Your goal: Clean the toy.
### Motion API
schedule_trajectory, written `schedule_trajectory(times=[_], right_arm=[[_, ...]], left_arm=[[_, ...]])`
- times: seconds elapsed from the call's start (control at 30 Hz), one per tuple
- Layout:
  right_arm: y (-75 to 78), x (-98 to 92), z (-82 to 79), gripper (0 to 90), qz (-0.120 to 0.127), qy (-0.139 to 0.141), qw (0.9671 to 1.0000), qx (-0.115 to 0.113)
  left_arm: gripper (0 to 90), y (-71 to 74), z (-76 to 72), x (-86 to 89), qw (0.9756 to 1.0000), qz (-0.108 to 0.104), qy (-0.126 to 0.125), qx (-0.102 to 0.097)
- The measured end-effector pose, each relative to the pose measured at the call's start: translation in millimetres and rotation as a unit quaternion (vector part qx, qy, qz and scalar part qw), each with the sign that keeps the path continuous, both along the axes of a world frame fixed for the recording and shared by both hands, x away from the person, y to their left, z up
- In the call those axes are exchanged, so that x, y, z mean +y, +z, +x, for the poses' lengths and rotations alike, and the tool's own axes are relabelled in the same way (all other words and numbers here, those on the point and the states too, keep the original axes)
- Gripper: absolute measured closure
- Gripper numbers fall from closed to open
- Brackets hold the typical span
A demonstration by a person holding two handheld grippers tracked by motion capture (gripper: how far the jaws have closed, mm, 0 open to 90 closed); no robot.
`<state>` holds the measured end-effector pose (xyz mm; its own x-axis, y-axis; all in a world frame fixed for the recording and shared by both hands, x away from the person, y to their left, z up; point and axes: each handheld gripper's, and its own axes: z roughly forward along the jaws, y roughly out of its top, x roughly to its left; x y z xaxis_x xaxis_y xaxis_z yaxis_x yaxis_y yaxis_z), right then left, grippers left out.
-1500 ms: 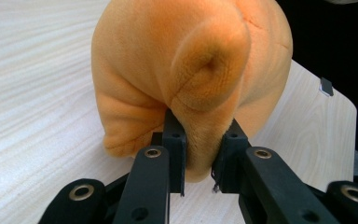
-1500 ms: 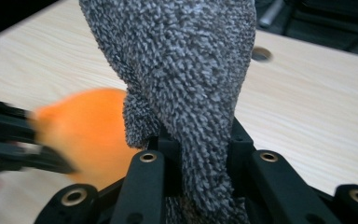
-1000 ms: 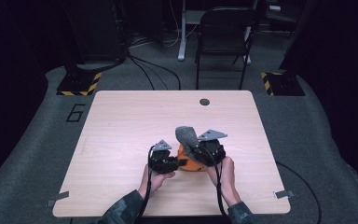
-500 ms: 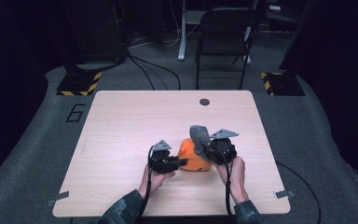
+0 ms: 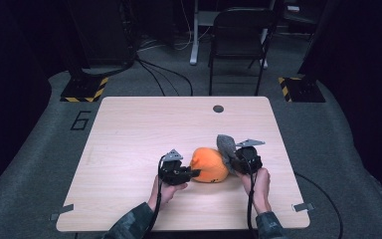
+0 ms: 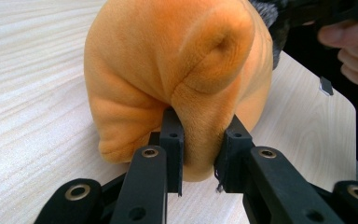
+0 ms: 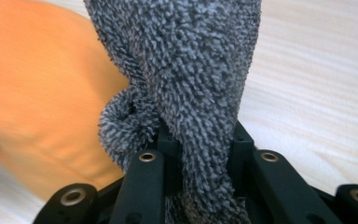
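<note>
An orange plush toy (image 5: 209, 165) lies on the wooden table (image 5: 144, 129) near its front edge. My left gripper (image 5: 191, 173) is shut on a fold at the toy's left end; the left gripper view has both pads pinching the orange plush (image 6: 182, 70). A grey fuzzy cloth (image 5: 226, 148) stands up at the toy's right side, and my right gripper (image 5: 235, 160) is shut on it. The right gripper view has the grey cloth (image 7: 191, 70) rising from between the jaws, with the orange toy (image 7: 42, 93) blurred on the left behind it.
A small dark hole (image 5: 218, 108) sits in the table near its far edge. A black chair (image 5: 238, 40) stands on the floor beyond the table. Yellow-and-black striped blocks (image 5: 84, 89) lie on the floor at the back corners.
My right gripper has carried the grey cloth rightward and down, off the top of the orange toy to its right side. The left gripper has stayed where it was.
</note>
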<state>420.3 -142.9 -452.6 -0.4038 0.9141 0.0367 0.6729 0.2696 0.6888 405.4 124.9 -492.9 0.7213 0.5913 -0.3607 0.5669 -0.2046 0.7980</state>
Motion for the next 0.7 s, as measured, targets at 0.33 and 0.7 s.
schedule_trajectory(times=[0.33,0.7], right_arm=[[-28.0,-15.7,11.8,74.0,-0.004,-0.017,0.9988,0.045],[63.8,32.2,-32.3,74.1,0.061,0.079,0.991,-0.088]], left_arm=[[75.2,0.4,-0.7,0.2,1.0,0.0,0.006,-0.002],[74.8,1.2,-3.1,-2.0,0.9998,0.013,0.005,-0.012]])
